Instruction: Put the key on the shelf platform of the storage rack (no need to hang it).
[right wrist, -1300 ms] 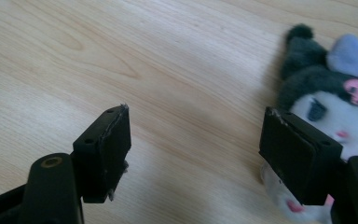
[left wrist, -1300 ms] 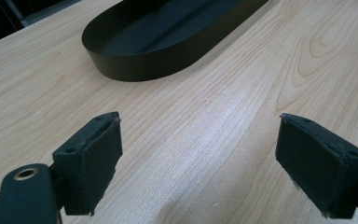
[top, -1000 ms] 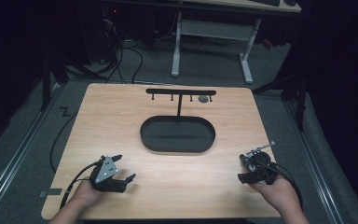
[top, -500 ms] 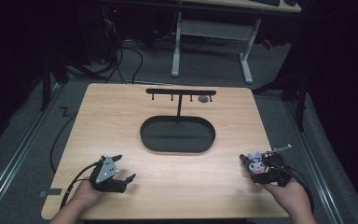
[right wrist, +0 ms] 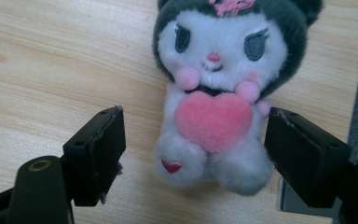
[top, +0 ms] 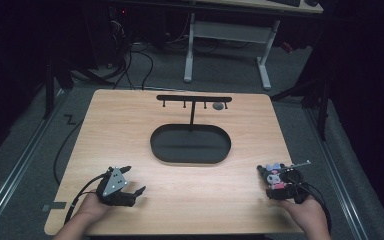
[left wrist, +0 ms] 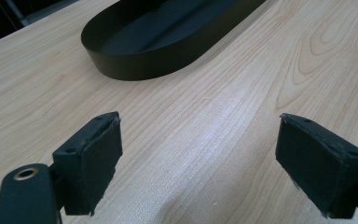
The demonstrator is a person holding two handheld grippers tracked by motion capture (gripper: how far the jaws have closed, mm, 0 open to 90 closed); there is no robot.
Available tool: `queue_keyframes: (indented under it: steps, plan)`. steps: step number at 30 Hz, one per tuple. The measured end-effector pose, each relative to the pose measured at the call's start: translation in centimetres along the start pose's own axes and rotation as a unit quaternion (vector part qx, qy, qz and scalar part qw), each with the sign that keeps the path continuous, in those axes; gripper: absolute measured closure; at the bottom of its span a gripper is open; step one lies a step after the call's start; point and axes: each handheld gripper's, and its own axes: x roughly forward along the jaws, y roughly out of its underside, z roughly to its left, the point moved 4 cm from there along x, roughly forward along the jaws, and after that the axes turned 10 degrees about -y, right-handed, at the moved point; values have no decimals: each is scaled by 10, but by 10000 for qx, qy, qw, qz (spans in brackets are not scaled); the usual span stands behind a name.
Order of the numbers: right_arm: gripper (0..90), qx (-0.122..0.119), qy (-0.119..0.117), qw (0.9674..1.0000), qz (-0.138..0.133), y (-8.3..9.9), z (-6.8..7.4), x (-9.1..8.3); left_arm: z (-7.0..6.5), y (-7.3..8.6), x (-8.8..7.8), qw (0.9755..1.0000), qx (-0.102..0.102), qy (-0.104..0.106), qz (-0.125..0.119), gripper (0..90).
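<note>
Barely started: your right gripper (right wrist: pixel 193 154) jaws open around the plush toy (right wrist: pixel 221 93), apparently ungripped; left gripper (left wrist: pixel 214 158) open, empty

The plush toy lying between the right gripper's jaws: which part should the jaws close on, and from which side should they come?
Probably the plush toy's body at the pink heart, below the wider head. It lies face up on the table near the right edge, and the right gripper already straddles it from the feet end, jaws open either side. Closing there would squeeze the narrower, soft torso.
</note>
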Motion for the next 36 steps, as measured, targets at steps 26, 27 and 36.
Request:
queue_keyframes:
  steps: [26,27,36]
  plan:
    - [483,-40,274,9992,-298,0,2,2,0,0,0,10000,17,-5,11,154]
    - [484,-34,266,9991,-334,-1,4,0,0,0,0,10000,16,-5,11,154]
    - [482,-163,29,9988,-470,-10,25,-2,0,0,0,10000,12,-1,10,154]
